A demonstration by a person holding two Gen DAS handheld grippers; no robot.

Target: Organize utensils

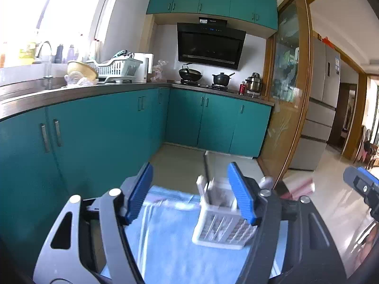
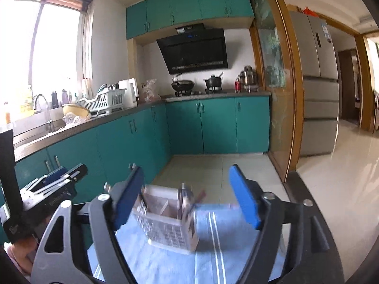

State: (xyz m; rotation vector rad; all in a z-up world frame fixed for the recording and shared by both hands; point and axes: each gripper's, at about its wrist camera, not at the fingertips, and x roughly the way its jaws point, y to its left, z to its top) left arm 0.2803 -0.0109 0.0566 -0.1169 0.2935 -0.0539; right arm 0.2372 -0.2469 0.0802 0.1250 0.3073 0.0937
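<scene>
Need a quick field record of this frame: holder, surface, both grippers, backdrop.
holder: white slotted utensil holder, upright on the cloth, contents blurred
surface: light blue striped cloth
left gripper: open, nothing gripped; holder sits near its right finger, contact unclear
right gripper: open, nothing gripped; holder near its left finger
backdrop: teal cabinets, white dish rack on the counter, wok and pot on the stove
image quality: foreground motion-blurred
</scene>
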